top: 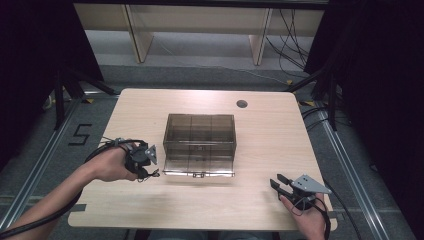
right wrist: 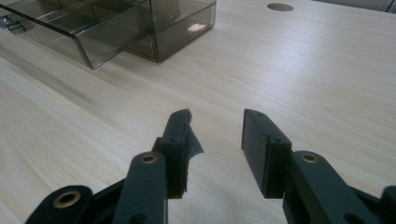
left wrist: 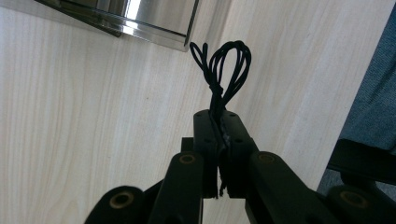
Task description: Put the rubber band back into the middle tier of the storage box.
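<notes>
Clamped between the jaws of my left gripper is a bundle of thin black cord, its loops standing up past the tips over the pale wooden table. From above, my left hand holds that gripper just beside the left front corner of the smoky clear plastic organizer box, and the cord shows as a small dark tangle near the box's open front flap. Whether the cord touches the flap I cannot tell. Over on the right, my right gripper has its jaws standing well apart with nothing between them, pointing across bare tabletop toward the box. Seen from above, it sits near the table's front right corner, well apart from the box. Behind the box, a round hole is set in the tabletop.
</notes>
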Motion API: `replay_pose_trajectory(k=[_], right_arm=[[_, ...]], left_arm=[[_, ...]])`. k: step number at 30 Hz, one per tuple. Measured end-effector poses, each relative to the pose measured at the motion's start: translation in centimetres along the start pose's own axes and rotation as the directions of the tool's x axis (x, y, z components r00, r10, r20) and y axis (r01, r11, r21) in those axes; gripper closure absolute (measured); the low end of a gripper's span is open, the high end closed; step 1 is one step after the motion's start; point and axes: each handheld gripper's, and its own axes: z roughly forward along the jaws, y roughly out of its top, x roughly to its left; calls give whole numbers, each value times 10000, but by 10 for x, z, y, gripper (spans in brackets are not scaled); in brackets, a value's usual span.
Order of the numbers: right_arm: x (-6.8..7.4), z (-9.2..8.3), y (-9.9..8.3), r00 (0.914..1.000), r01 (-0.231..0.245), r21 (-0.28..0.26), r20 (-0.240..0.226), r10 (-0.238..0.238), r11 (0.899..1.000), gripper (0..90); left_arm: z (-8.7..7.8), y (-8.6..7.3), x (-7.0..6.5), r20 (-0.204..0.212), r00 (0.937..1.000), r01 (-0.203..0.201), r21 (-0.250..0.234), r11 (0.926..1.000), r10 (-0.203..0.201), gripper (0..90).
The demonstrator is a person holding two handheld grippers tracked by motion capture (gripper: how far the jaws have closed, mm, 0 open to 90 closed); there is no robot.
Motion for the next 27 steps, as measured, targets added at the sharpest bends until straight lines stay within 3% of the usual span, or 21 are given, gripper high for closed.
replay_pose_trajectory(k=[14, 15, 19, 21, 22, 23, 27], right_arm=[[0, 0, 0, 10000, 3, -4, 19, -3, 10000, 629], [-2, 0, 0, 9999, 164, -30, 39, -164, 9999, 629], [0, -1, 0, 10000, -34, 30, 60, 34, 10000, 629], [-3, 0, 0, 9996, 266, -80, -16, -266, 9996, 629], [-3, 0, 0, 9996, 266, -80, -16, -266, 9996, 629], [-3, 0, 0, 9997, 224, -141, -14, -224, 9996, 628], [-4, -1, 0, 9995, 315, -101, -42, -316, 9995, 629]], left_arm=[[1, 15, 7, -54, 9997, -250, 23, 9997, 250, 860], [1, 16, 8, -62, 9996, -274, 25, 9996, 274, 860], [0, 21, 9, -67, 9995, -306, 40, 9995, 307, 860], [-1, 23, 11, -133, 9989, -444, 55, 9990, 445, 859], [-1, 23, 10, -99, 9995, -300, 33, 9995, 300, 859], [-2, 25, 12, -164, 9988, -465, 31, 9989, 465, 860], [-2, 30, 14, -147, 9989, -453, 13, 9990, 453, 860]])
